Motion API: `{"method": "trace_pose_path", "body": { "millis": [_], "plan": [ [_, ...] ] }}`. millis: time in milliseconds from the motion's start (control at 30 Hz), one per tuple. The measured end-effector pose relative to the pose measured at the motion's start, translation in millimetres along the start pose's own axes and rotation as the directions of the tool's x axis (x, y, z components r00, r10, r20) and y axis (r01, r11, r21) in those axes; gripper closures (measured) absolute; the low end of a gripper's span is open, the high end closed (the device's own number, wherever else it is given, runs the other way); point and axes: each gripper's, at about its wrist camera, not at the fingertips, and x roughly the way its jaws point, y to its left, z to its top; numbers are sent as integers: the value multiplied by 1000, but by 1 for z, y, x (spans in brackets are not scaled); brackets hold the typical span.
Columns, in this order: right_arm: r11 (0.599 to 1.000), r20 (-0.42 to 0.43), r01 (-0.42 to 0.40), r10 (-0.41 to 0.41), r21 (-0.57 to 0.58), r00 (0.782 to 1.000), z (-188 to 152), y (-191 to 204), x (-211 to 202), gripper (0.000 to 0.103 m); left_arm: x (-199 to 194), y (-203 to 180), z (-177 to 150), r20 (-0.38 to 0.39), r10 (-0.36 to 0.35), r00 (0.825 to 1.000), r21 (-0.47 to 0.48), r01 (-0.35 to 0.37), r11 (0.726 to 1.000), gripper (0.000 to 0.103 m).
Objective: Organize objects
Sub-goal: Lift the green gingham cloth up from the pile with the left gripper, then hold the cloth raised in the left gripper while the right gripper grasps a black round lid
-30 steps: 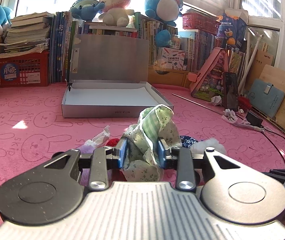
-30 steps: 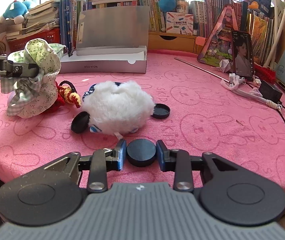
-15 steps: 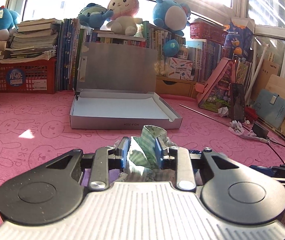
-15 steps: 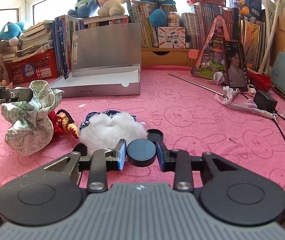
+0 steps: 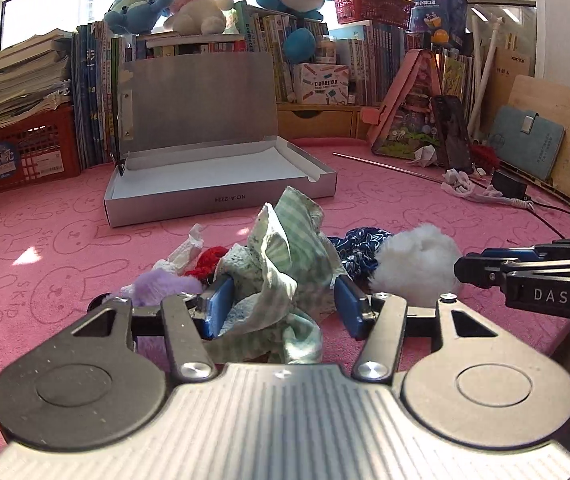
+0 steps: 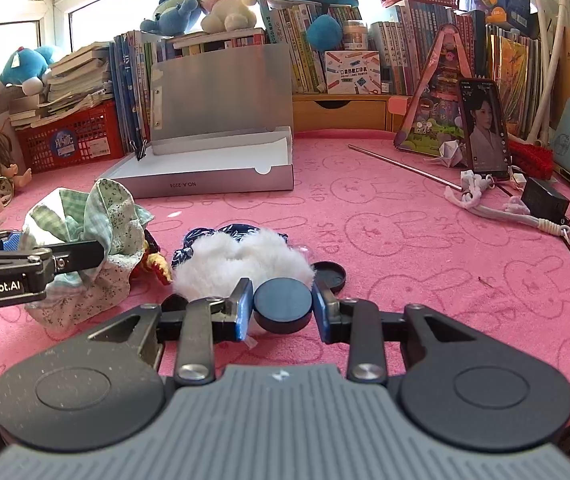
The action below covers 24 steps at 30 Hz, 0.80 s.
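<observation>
A green checked and floral cloth scrunchie (image 5: 281,264) sits between the fingers of my left gripper (image 5: 283,304), whose jaws stand wide apart around it; it rests on the pink mat (image 5: 45,248). From the right wrist view the scrunchie (image 6: 97,232) lies left of a white fluffy ball (image 6: 241,260). My right gripper (image 6: 283,306) is shut on a black round disc (image 6: 283,304). An open silver box (image 5: 213,176) stands behind, its lid up.
A red knitted piece (image 5: 209,260), a purple fluffy item (image 5: 161,284) and a dark blue patterned scrunchie (image 5: 359,246) lie around the cloth. Another black disc (image 6: 329,274) lies by the white ball. Books, plush toys, a red basket (image 5: 17,152), a phone (image 6: 485,128) and cables (image 6: 505,212) line the back and right.
My left gripper has opened from its grip on the scrunchie, which now sits low on the mat. My right gripper holds the black disc as before.
</observation>
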Motion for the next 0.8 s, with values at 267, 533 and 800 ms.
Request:
{"method": "trace_pose_path", "body": {
  "millis": [267,533,800],
  "plan": [
    [1000,-9,-14,14,0,1000,-2,4,2,65,21,-3,-7,-11,60,998,14,-59,998,28],
    [1000,-2,-20,20,-7,1000,0,7,1,65,14,4,0,18,92,996,-12,-91,996,62],
    [1000,-10,-8,8,-28,1000,1,9,4,66,-13,24,27,103,79,992,-94,-69,993,63]
  ]
}}
